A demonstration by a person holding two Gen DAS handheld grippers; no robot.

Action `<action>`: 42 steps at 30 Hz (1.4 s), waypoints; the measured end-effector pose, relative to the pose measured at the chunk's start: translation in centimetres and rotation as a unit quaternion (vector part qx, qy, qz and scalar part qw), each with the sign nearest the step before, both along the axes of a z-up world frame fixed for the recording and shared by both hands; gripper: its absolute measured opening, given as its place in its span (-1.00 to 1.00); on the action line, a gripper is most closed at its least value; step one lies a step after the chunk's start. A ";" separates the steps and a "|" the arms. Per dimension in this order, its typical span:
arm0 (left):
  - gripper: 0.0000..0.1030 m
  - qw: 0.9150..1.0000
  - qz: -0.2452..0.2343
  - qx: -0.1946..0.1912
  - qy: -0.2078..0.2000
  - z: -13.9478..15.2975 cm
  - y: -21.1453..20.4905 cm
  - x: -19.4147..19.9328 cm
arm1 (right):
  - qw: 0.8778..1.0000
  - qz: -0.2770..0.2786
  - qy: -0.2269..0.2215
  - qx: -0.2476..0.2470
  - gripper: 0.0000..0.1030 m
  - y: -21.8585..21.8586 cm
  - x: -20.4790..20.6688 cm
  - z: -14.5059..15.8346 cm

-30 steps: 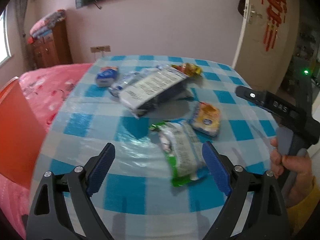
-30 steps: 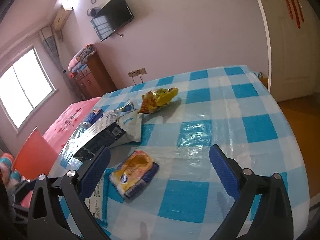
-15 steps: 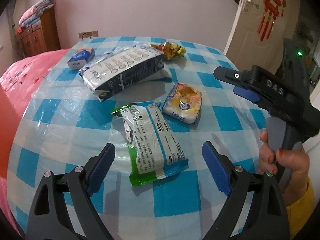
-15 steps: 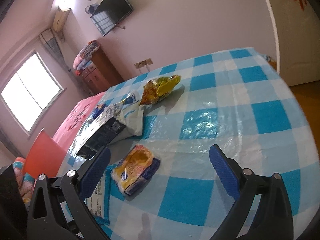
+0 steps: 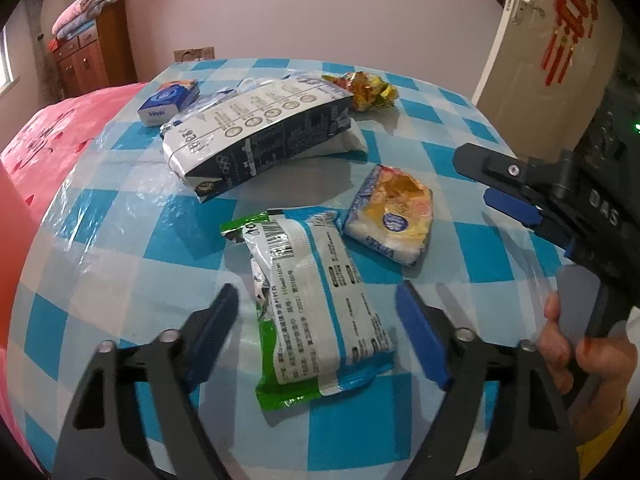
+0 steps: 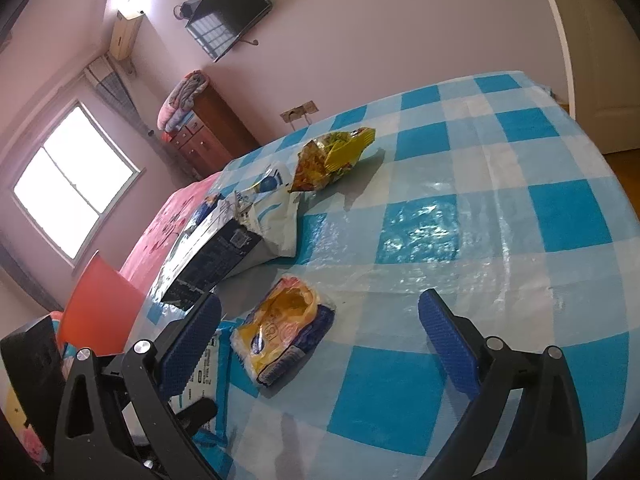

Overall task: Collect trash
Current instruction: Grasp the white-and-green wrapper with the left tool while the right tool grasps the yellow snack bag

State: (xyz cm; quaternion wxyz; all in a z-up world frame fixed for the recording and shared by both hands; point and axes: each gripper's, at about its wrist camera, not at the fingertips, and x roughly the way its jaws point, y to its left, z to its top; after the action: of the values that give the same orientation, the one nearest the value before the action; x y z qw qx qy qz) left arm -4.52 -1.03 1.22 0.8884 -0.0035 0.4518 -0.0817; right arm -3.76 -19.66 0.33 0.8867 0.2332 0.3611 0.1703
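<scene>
A green and white snack wrapper (image 5: 316,304) lies flat on the blue checked table, between the open jaws of my left gripper (image 5: 320,332), which hovers just over its near end. A yellow tissue pack (image 5: 390,218) lies right of it; it also shows in the right wrist view (image 6: 282,334). A dark and white carton (image 5: 260,136), a blue tissue pack (image 5: 168,102) and a crumpled yellow wrapper (image 5: 364,90) lie farther back. My right gripper (image 6: 318,340) is open and empty above the table, close to the yellow tissue pack.
The table (image 6: 500,208) is round with a glossy plastic cover. A pink bed (image 5: 44,140) and an orange chair (image 6: 96,304) stand at the left. A door (image 5: 560,40) is at the right, a wooden cabinet (image 5: 92,52) by the far wall.
My left gripper has moved forward and down over the green and white wrapper, which now lies between its jaws. My right gripper has tilted and moved closer to the yellow tissue pack.
</scene>
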 end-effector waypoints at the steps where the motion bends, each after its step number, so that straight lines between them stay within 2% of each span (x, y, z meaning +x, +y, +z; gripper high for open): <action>1: 0.43 1.000 0.003 0.000 0.003 -0.1 0.1 0.1 | 1.000 0.002 0.000 -0.001 0.90 0.1 0.0 0.0; 4: 0.39 1.000 0.011 -0.004 0.006 -0.3 0.4 0.4 | 1.000 0.010 -0.002 -0.006 0.89 0.7 -0.1 0.1; 6: 0.34 1.000 0.012 -0.007 0.006 -0.3 0.5 0.5 | 1.000 0.017 -0.003 -0.011 0.81 1.1 -0.2 0.3; 8: 0.24 1.000 0.014 -0.006 0.005 -0.2 0.5 0.5 | 0.999 0.025 0.002 -0.021 0.44 1.6 -0.1 0.2; 12: 0.01 1.000 0.016 -0.012 0.002 -0.2 0.7 0.5 | 0.999 0.038 0.014 -0.031 0.23 2.5 -0.1 -0.1; 14: -0.02 1.000 0.016 -0.015 0.002 -0.2 0.8 0.5 | 0.998 0.045 0.017 -0.037 0.06 3.1 -0.2 -0.1; 18: -0.12 1.000 0.016 -0.019 -0.002 0.0 1.1 0.4 | 0.997 0.058 0.023 -0.052 -0.10 4.2 -0.4 -0.2; 30: -0.16 0.999 0.032 -0.023 -0.007 0.1 2.8 0.4 | 0.996 0.063 0.036 -0.060 -0.09 5.7 -0.1 -0.8; 31: -0.17 0.999 0.034 -0.023 -0.007 0.1 3.0 0.4 | 0.995 0.062 0.036 -0.064 -0.03 5.8 -0.1 -0.7; 35: -0.17 0.999 0.042 -0.022 -0.008 0.2 3.8 0.3 | 0.995 0.063 0.032 -0.071 0.43 6.7 0.3 -0.5; 38: -0.17 0.998 0.050 -0.024 -0.008 0.2 4.7 0.4 | 0.995 0.059 0.028 -0.081 0.56 7.6 0.7 -0.4; 42: -0.17 0.998 0.061 -0.027 -0.006 0.3 6.0 0.4 | 0.994 0.051 0.024 -0.099 0.58 8.6 1.0 -0.3</action>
State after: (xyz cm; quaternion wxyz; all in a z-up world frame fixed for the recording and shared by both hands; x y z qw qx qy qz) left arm -4.16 4.96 1.50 0.8941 -0.0542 0.4428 -0.0394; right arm -2.73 -11.04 0.03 0.8864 0.1299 0.4091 0.1734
